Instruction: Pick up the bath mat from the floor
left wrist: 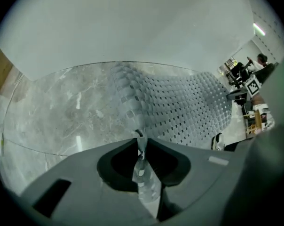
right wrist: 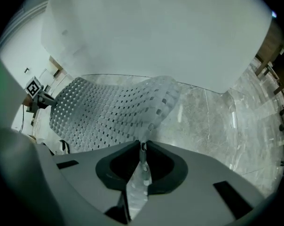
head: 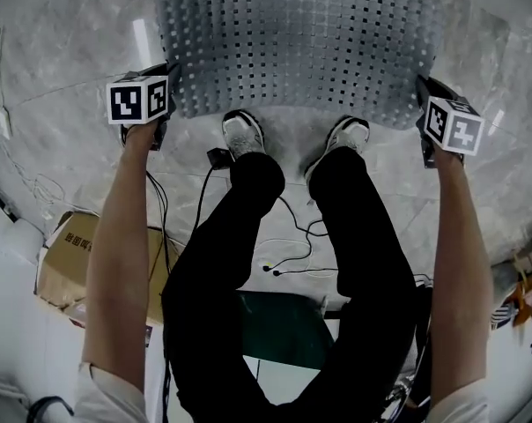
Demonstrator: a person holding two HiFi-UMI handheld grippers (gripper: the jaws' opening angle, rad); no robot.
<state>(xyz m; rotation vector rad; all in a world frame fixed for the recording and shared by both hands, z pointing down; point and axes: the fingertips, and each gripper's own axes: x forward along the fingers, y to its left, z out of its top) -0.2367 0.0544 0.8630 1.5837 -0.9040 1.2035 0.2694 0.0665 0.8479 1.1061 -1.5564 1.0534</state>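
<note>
1. Hanging between both hands, the bath mat [head: 301, 42] runs its long axis left to right, just ahead of the person's shoes [head: 242, 135].
2. The left tongs [left wrist: 141, 140] are clamped on its near left corner, and the right tongs [right wrist: 143, 147] on its near right corner.
3. Its far edge lies away from both, low toward the floor [head: 63, 51]. Neither hand is nearer, so an even, straight lift suits.

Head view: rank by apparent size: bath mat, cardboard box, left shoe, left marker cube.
1. bath mat
2. cardboard box
3. left marker cube, left shoe: look alike; cube nearer the camera, so unranked
</note>
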